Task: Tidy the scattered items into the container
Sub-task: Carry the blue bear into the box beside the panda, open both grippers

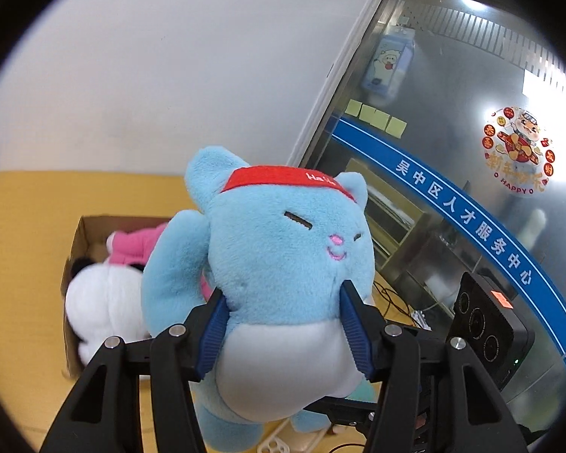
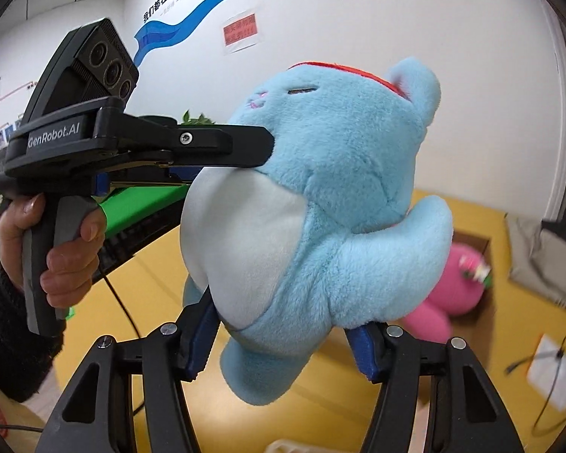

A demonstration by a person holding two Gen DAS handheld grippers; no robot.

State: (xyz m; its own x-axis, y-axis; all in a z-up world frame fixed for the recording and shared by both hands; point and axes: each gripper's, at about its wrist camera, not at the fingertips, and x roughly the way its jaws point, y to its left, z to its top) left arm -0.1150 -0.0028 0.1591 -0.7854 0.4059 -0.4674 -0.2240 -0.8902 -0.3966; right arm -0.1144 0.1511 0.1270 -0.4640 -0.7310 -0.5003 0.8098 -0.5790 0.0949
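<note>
A blue plush cat [image 1: 283, 245] with a red headband hangs in the air above the yellow table, held from both sides. My left gripper [image 1: 283, 294] is shut on its body, the blue pads sunk into the fur. In the right wrist view my right gripper [image 2: 283, 324] is shut on the lower body of the blue plush cat [image 2: 339, 170]. The left gripper's upper finger [image 2: 245, 147] presses the cat's side there, with a hand [image 2: 68, 256] on its grip. The cardboard box [image 1: 83, 234] lies beyond and below, holding a pink plush [image 1: 132, 245] and a white plush [image 1: 98, 302].
The box [image 2: 486, 249] with the pink plush [image 2: 452, 287] lies right of the cat. A grey cloth pouch [image 2: 543, 260] and a white packet with a cable [image 2: 554, 370] lie further right. A glass door [image 1: 452, 151] stands beside the table, a white wall behind.
</note>
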